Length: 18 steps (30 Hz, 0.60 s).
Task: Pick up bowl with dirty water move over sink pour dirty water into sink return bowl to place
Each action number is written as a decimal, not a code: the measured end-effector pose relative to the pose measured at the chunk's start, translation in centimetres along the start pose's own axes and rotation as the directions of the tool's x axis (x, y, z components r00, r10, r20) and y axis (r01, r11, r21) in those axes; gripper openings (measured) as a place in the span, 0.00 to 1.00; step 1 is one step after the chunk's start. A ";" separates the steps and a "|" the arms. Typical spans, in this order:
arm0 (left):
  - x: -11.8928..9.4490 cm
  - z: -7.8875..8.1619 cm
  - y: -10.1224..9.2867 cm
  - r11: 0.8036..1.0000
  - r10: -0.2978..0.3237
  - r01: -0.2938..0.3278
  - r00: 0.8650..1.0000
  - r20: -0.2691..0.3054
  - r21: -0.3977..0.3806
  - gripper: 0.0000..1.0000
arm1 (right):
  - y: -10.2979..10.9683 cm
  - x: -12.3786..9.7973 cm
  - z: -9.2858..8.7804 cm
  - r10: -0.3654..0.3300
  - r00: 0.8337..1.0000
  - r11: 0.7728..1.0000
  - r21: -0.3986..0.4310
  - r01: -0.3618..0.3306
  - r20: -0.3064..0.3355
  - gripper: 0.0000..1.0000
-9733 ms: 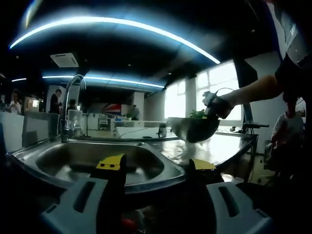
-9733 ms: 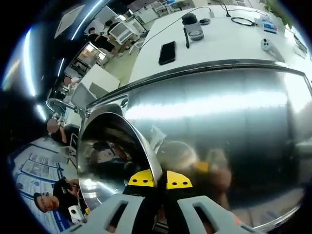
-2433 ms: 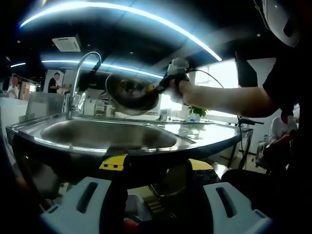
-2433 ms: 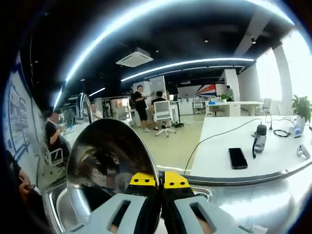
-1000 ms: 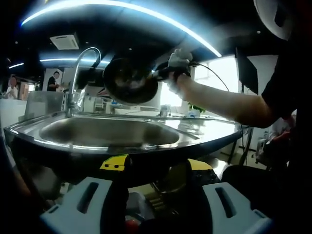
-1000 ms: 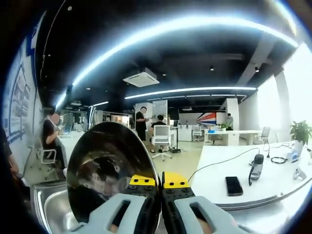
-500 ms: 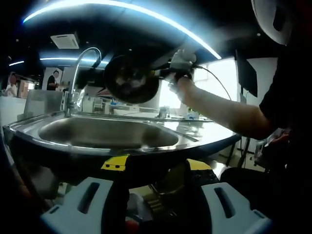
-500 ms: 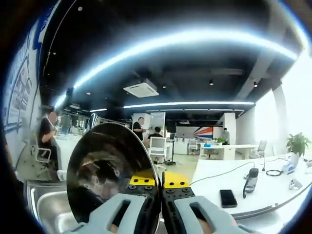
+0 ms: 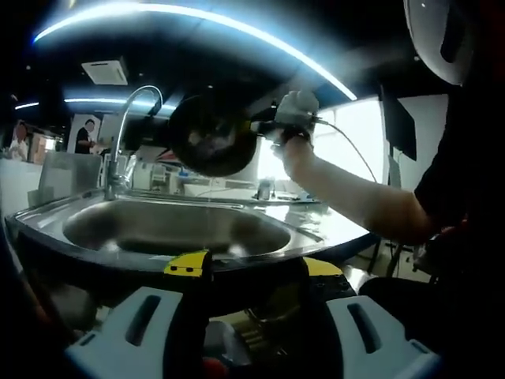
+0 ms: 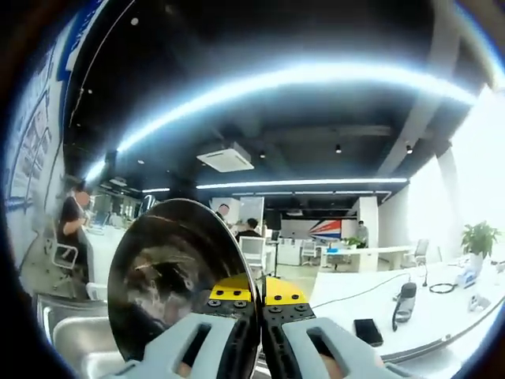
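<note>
Tipped further since half a second ago, the round shiny steel bowl (image 10: 175,276) is now standing nearly on edge, its open side facing away from the right gripper view's camera and toward the left gripper view. Right gripper (image 10: 249,290) is clenching the bowl's rim between its yellow-tipped jaws, pressed together on the thin metal. In the left gripper view the left gripper (image 9: 251,265) is hanging low in front of the tabletop edge, its yellow-tipped jaws standing apart and gripping nothing. Just past them the stainless steel sink basin (image 9: 177,229) is lying set into the steel tabletop (image 9: 319,229), with the curved chrome faucet (image 9: 126,130) rising at its far left. Bowl (image 9: 211,136) is hanging in the air above the basin, dark inside, held out by a person's gloved hand (image 9: 293,114) on the right gripper. Farther off in the right gripper view a black phone (image 10: 368,332) is lying on a white table (image 10: 442,312). People are standing in the office beyond.
</note>
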<state>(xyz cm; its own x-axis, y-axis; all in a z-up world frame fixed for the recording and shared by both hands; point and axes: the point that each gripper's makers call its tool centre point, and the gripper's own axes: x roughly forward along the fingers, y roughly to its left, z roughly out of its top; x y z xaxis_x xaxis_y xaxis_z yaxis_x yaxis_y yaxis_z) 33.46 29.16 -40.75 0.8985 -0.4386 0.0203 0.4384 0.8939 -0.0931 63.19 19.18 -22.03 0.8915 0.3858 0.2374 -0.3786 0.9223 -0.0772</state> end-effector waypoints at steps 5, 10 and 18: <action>-0.1 0.6 0.7 1.000 0.028 -0.027 0.999 0.024 -0.008 0.44 | -0.7 0.1 -0.5 -0.021 1.000 1.000 -0.002 0.021 -0.008 0.00; -0.1 0.6 1.0 0.999 0.037 -0.037 0.999 0.023 -0.010 0.44 | -0.9 0.2 0.0 -0.027 1.000 1.000 -0.012 0.027 0.008 0.00; 0.1 0.7 0.8 0.999 0.030 -0.030 0.999 0.027 -0.017 0.44 | -0.9 0.0 1.1 -0.029 0.999 0.999 -0.022 0.030 0.042 0.00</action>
<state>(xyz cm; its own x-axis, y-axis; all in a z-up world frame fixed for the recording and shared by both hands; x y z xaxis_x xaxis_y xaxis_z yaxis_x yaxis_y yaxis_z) 33.90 29.89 -40.08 0.9116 -0.4087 0.0444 0.4111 0.9048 -0.1109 63.27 18.32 -20.92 0.8909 0.3576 0.2800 -0.3462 0.9337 -0.0910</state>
